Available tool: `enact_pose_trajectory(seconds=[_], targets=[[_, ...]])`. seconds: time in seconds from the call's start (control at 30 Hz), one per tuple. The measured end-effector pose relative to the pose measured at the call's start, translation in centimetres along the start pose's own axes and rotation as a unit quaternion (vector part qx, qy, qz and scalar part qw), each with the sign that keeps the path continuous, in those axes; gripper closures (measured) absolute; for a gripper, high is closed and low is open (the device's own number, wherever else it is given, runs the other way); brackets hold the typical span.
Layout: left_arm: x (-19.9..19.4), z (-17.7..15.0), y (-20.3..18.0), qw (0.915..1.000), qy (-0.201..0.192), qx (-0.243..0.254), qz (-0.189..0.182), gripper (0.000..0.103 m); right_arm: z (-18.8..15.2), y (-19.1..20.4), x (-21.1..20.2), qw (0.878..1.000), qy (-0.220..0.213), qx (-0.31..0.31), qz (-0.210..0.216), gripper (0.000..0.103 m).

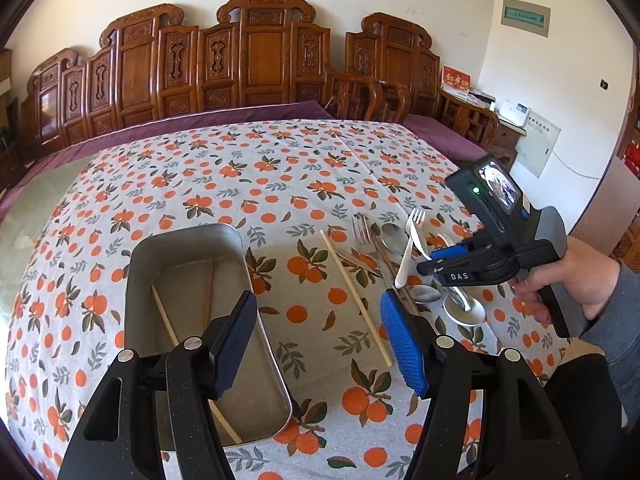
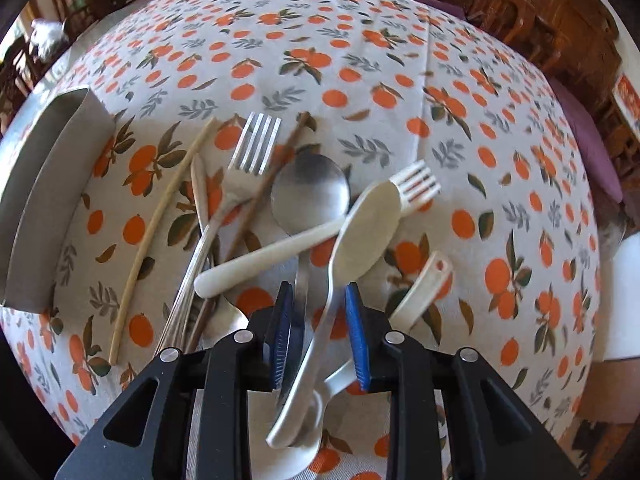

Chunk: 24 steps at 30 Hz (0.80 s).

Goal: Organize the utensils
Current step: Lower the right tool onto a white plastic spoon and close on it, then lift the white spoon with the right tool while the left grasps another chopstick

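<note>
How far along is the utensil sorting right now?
Early on. Done: two chopsticks lie in the metal tray. In hand: the right gripper sits open around the handles of the pale spoon and a metal spoon, gripping nothing yet; the left gripper hangs open and empty. Left: the metal fork, the white fork, both loose chopsticks and the other spoons remain on the tablecloth.

We see a matt brushed-metal tray [image 1: 192, 256], a shiny steel spoon [image 2: 310, 196], a glossy white plastic fork [image 2: 304, 240], pale wooden chopsticks [image 2: 160, 236], and printed cloth [image 1: 280, 176] covering the counter.
</note>
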<state>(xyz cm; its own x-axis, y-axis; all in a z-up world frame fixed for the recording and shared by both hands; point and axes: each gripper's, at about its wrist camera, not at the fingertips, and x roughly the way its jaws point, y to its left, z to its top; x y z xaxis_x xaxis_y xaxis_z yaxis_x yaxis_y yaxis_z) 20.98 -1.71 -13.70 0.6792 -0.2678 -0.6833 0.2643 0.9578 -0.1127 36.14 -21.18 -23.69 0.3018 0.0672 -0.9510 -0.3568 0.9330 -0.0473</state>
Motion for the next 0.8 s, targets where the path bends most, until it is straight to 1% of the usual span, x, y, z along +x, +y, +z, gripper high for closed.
enact_pose_trajectory(seconds=[0.2, 0.23, 0.27, 0.3, 0.33, 0.37, 0.47, 0.6, 0.67, 0.7, 0.8], targets=[[-0.3, -0.1, -0.2, 1.0, -0.001, 0.003, -0.005, 0.042, -1.2, -1.1, -0.2, 1.0, -0.001, 0.025, 0.008, 0.074], [-0.4, 0.0, -0.3, 1.0, -0.003, 0.003, -0.005, 0.042, -1.3, -1.1, -0.3, 1.0, -0.003, 0.028, 0.009, 0.076], [-0.4, 0.0, -0.3, 1.0, -0.004, 0.003, -0.005, 0.042, -1.5, -1.3, -0.4, 0.999, -0.006, 0.032, 0.011, 0.087], [-0.5, 0.0, -0.4, 1.0, -0.004, 0.004, -0.005, 0.042, -1.5, -1.4, -0.5, 0.999, -0.009, 0.036, 0.017, 0.091], [-0.5, 0.0, -0.5, 1.0, -0.004, 0.005, -0.005, 0.042, -1.5, -1.5, -0.6, 0.999, -0.013, 0.041, 0.02, 0.092], [-0.4, 0.0, -0.5, 1.0, -0.003, 0.006, -0.004, 0.042, -1.7, -1.7, -0.9, 0.998, -0.021, 0.047, 0.024, 0.093], [-0.1, -0.2, -0.8, 0.9999, 0.003, 0.01, 0.001, 0.042, -2.0, -2.2, -1.5, 0.997, -0.042, 0.058, 0.029, 0.094], [0.5, -0.1, -1.2, 0.9999, 0.011, 0.008, 0.004, 0.042, -3.0, -3.1, -3.3, 0.991, -0.093, 0.087, 0.043, 0.095], [1.0, 0.0, -1.8, 0.9998, 0.016, 0.009, 0.004, 0.042, -3.4, -3.5, -3.9, 0.988, -0.112, 0.095, 0.047, 0.099], [1.2, 0.1, -2.0, 0.9998, 0.018, 0.01, 0.004, 0.042, -3.6, -3.7, -4.3, 0.986, -0.122, 0.098, 0.05, 0.099], [2.2, 0.3, -3.2, 0.9995, 0.027, 0.018, 0.004, 0.042, -3.9, -4.3, -4.6, 0.984, -0.133, 0.105, 0.058, 0.099]])
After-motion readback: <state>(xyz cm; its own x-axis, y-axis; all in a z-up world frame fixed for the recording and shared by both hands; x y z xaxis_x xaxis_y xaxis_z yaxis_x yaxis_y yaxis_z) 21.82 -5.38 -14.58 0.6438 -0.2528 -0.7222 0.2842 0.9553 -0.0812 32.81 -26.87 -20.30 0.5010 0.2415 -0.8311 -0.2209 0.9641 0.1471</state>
